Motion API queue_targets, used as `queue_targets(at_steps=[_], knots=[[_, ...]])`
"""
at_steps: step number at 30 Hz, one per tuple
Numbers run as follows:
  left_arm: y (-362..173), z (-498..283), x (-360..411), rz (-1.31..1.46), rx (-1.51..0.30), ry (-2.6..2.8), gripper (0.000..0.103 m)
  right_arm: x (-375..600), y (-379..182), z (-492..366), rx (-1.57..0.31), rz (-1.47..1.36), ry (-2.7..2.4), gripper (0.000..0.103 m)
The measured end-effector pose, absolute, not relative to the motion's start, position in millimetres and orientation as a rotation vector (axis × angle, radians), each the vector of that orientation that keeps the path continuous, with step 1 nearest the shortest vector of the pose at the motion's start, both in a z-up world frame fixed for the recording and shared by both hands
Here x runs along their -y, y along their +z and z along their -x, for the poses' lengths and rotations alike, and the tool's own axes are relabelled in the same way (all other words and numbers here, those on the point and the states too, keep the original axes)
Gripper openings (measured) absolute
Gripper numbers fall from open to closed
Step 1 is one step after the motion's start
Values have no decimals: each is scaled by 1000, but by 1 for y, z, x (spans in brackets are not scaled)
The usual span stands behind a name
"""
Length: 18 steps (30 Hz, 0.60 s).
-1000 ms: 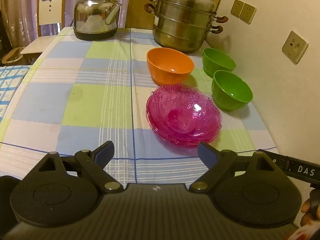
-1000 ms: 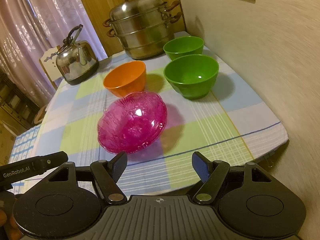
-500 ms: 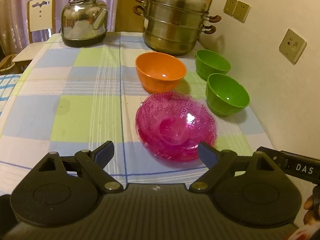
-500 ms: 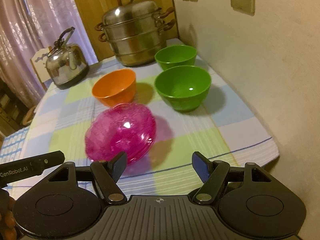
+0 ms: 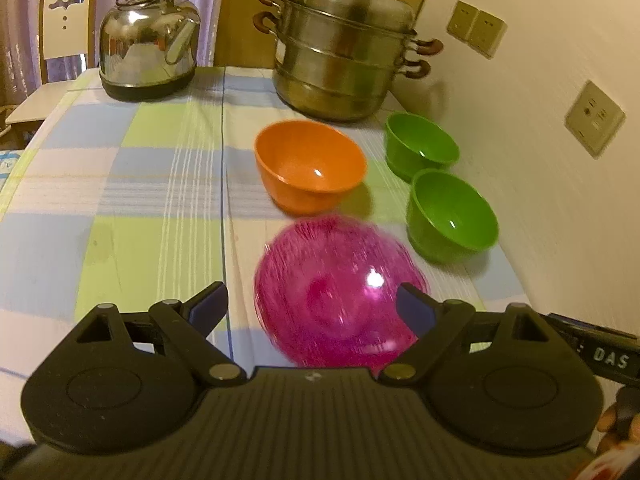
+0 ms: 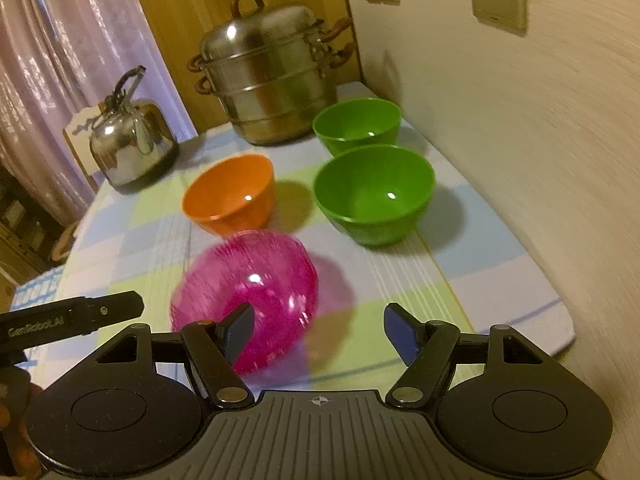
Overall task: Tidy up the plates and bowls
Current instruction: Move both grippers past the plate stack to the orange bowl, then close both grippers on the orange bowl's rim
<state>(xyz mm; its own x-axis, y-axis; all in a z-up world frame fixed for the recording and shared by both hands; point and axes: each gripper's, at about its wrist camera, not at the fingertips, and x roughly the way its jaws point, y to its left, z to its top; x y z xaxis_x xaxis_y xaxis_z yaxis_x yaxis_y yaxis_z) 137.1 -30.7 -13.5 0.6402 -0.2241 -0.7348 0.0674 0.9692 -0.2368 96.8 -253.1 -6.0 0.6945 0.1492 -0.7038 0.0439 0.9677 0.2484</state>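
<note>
closer to pink plate (image 5: 340, 292) than a second ago | left gripper (image 5: 312, 300) and right gripper (image 6: 318, 330) both open, empty | bowls unstacked, pickup likely next

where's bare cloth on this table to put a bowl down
Most free: the checked cloth left of the orange bowl and pink glass dish, in front of the kettle. Crowded: the wall side, where two green bowls sit in front of the steamer pot.
</note>
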Motion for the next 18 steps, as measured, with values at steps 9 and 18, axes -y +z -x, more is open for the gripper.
queue_targets(at_steps=[9,18], knots=[[-7,-207,10,221,-843,-132,91,245,9,-151,-757,-293,115,71],[-26,-273,-3,208,-854,-123,81,221,0,-229,-756,-301,176,71]])
